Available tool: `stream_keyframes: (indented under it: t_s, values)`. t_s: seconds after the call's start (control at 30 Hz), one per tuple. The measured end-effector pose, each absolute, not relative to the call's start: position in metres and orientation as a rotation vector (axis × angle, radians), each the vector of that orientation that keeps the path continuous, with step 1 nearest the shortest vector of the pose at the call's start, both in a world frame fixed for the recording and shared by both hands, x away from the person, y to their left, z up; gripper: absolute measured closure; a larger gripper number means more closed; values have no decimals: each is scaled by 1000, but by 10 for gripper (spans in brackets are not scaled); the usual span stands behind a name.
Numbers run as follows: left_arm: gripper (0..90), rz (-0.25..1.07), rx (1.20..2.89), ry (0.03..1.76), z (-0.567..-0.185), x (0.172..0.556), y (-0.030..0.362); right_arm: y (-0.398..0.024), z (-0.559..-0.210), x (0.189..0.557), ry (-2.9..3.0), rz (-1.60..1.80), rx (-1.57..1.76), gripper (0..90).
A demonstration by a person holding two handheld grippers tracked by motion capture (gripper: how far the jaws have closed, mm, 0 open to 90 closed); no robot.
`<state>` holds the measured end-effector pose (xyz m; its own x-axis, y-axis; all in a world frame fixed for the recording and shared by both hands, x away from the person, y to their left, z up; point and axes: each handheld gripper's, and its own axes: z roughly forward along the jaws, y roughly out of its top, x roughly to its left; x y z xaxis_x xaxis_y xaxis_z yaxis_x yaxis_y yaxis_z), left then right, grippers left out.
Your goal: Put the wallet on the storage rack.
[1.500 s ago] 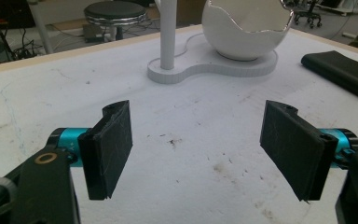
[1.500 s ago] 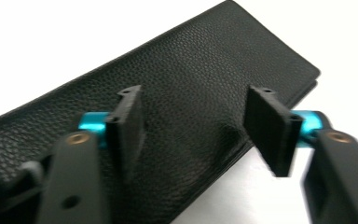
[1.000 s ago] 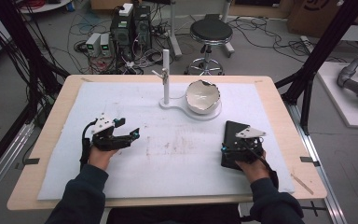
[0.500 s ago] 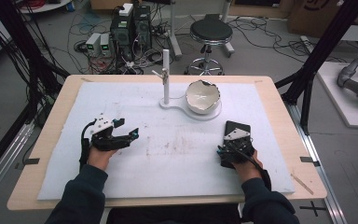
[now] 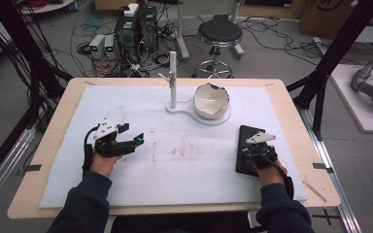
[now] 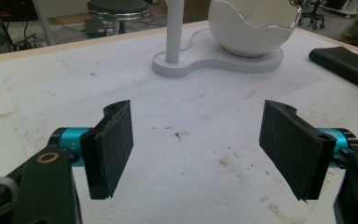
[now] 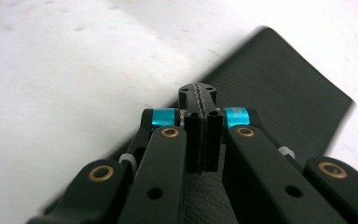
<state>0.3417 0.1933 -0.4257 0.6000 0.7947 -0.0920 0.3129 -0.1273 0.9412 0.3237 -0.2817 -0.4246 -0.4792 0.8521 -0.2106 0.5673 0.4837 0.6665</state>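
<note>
Right gripper (image 5: 258, 146): seen over the near part of the black flat pad (image 5: 248, 148) at the table's right side. Its jaws have just been closing and are now pressed together, pad to pad, in the right gripper view (image 7: 200, 105). Whether an edge of the pad is pinched between them cannot be told; nothing is seen between the fingertips.

Black flat pad: laid flat on the white mat (image 5: 175, 160), right of centre, just in front of the stand's base. In the right gripper view its ribbed surface (image 7: 279, 88) is seen beneath and beyond the jaws.

Left gripper (image 5: 128, 143): held low over the mat at the left, well apart from the pad. Its jaws are spread wide in the left gripper view (image 6: 200, 149), with only bare mat between them.

White stand (image 5: 173, 80): upright post on a flat white base, at the far middle of the mat.

White bowl (image 5: 211, 99): seated on the base beside the post; a chipped, jagged rim is noted (image 6: 256, 25).
</note>
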Motion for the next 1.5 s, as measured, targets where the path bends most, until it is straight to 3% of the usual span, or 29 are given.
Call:
stream_keyframes:
  t_s: [0.07, 0.13, 0.17, 0.2, 0.33, 0.6, 0.7, 0.83, 1.07, 1.17, 1.4, 1.47, 1.5]
  values:
    - [259, 535, 1705, 920, -426, 342, 193, -287, -424, 324, 2189, 721, 1174, 895]
    - [261, 533, 1705, 919, -426, 342, 193, -296, -422, 324, 2105, 741, 1233, 538]
    - [262, 533, 1709, 919, -426, 342, 193, -299, -422, 325, 2066, 752, 1292, 444]
    - [264, 531, 1708, 920, -426, 342, 193, -301, -424, 326, 2002, 724, 1350, 289]
    - [267, 532, 1707, 919, -427, 343, 192, -292, -428, 328, 1985, 701, 1360, 207]
    - [268, 530, 1706, 918, -426, 342, 192, -251, -442, 330, 2130, 527, 1152, 204]
    - [268, 532, 1708, 917, -426, 342, 192, -253, -441, 330, 2134, 529, 1185, 215]
    - [268, 532, 1708, 920, -426, 341, 193, -261, -438, 328, 2173, 500, 1151, 327]
    - [269, 531, 1712, 919, -427, 342, 192, -297, -432, 327, 2132, 488, 1239, 368]
    - [270, 528, 1707, 920, -427, 342, 192, -305, -432, 327, 2121, 481, 1251, 364]
    - [273, 524, 1708, 914, -427, 342, 190, -303, -440, 329, 2122, 465, 1191, 260]
    - [273, 525, 1712, 912, -427, 342, 191, -308, -440, 331, 2144, 494, 1205, 277]
    - [273, 525, 1712, 912, -427, 342, 190, -308, -440, 332, 2148, 501, 1209, 326]
